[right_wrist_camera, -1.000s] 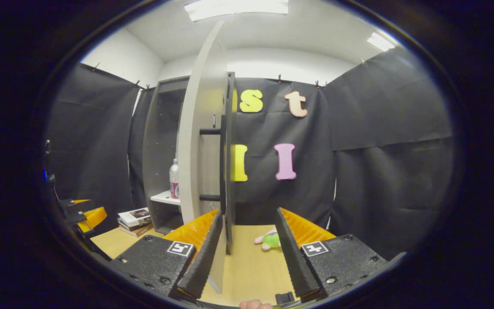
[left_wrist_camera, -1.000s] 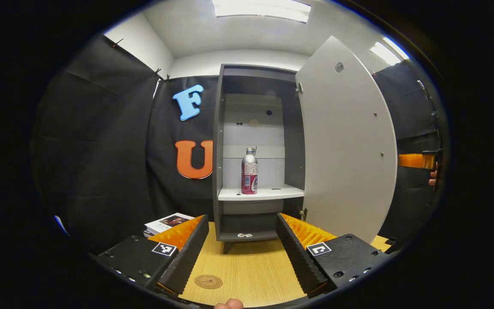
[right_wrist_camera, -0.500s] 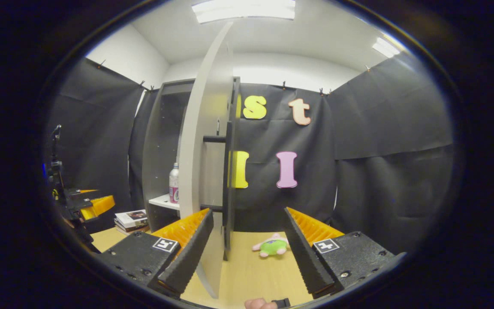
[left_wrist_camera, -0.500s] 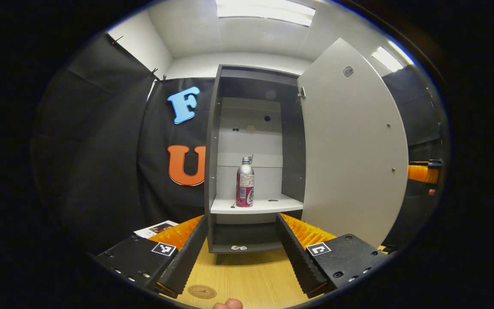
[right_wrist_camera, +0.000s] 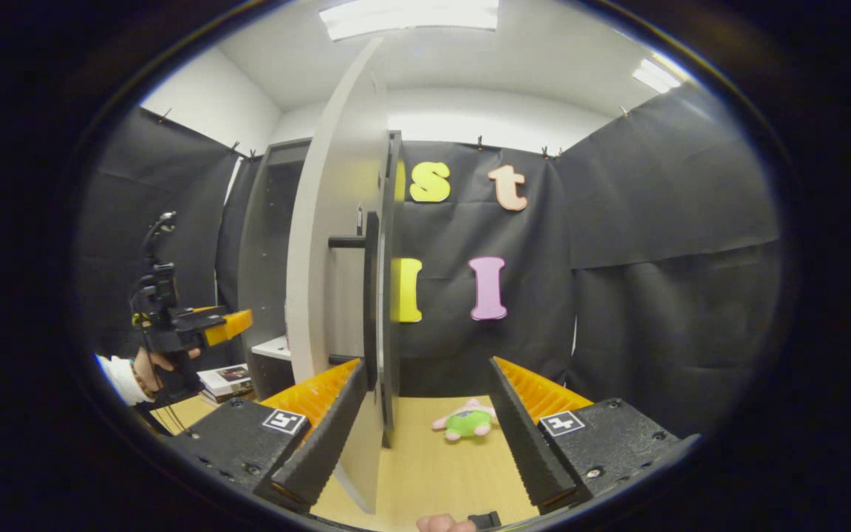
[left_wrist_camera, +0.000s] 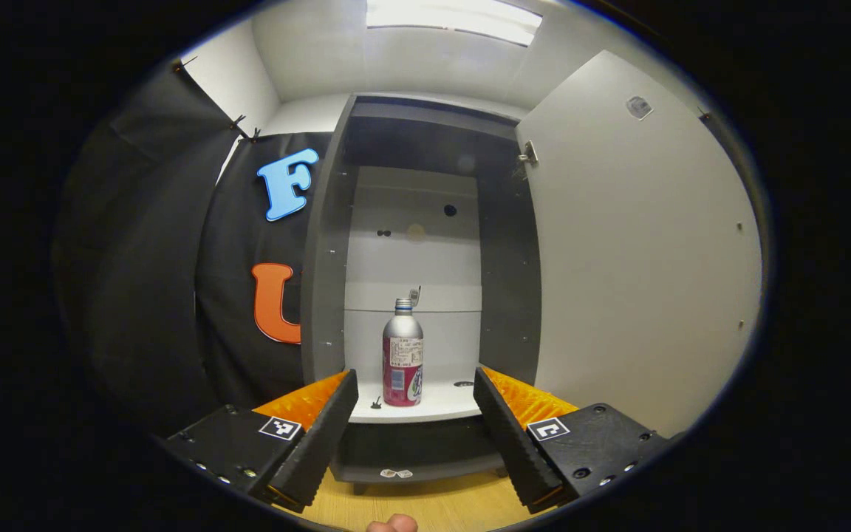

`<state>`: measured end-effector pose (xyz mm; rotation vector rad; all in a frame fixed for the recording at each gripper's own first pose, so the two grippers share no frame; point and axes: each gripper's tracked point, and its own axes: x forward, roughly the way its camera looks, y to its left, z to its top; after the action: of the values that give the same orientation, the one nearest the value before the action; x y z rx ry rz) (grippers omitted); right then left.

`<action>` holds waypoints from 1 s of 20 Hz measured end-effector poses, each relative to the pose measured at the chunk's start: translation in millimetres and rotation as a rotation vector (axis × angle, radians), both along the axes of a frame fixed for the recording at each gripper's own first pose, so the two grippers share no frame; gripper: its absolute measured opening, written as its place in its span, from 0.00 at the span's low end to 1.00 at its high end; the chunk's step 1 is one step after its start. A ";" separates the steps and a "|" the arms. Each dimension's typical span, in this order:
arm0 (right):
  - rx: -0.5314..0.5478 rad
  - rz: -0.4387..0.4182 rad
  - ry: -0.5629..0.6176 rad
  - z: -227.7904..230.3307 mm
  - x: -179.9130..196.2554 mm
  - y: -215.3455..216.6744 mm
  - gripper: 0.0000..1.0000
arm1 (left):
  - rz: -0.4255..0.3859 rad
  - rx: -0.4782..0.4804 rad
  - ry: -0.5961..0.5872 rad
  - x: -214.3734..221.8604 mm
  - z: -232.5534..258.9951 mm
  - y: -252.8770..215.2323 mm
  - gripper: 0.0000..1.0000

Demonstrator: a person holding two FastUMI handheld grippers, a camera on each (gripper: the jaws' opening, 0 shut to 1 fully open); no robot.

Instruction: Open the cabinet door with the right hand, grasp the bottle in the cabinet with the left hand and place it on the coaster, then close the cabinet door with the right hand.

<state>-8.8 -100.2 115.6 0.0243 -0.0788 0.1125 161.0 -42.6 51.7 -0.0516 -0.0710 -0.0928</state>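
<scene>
Door [left_wrist_camera: 640,251] swung open; reach for bottle [left_wrist_camera: 402,363] in hand. Left tool [left_wrist_camera: 414,428] wide, bottle at 12 o'clock, untouched. Next: advance, pinch body. Right tool [right_wrist_camera: 425,436] wide.

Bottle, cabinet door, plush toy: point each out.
bottle [left_wrist_camera: 402,366], left gripper view, on its label.
cabinet door [left_wrist_camera: 632,258], left gripper view, on its inner face.
plush toy [right_wrist_camera: 467,424], right gripper view, on its green body.
</scene>
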 end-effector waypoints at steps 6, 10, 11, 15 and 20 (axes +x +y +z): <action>0.017 -0.027 0.001 1.9 -1.6 -10.0 1.00 | 0.025 0.022 0.052 76.8 -20.8 2.4 0.95; 0.031 -0.063 0.010 1.7 -0.7 -22.9 1.00 | 0.044 0.024 0.087 117.3 -42.9 4.9 0.95; 0.037 -0.073 0.013 1.8 -1.1 -27.1 1.00 | 0.045 0.019 0.094 126.7 -46.1 3.6 0.95; 0.052 -0.121 0.024 0.2 -5.1 -40.8 1.00 | 0.046 0.012 0.101 153.8 -53.8 1.5 0.95; 0.053 -0.159 0.033 -2.8 -9.8 -48.5 1.00 | 0.062 -0.032 0.121 173.6 -58.0 6.7 0.95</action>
<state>-18.6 -148.7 112.8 0.0721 -0.0507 -0.0490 334.6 -35.9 -6.3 -0.0871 0.0472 -0.0266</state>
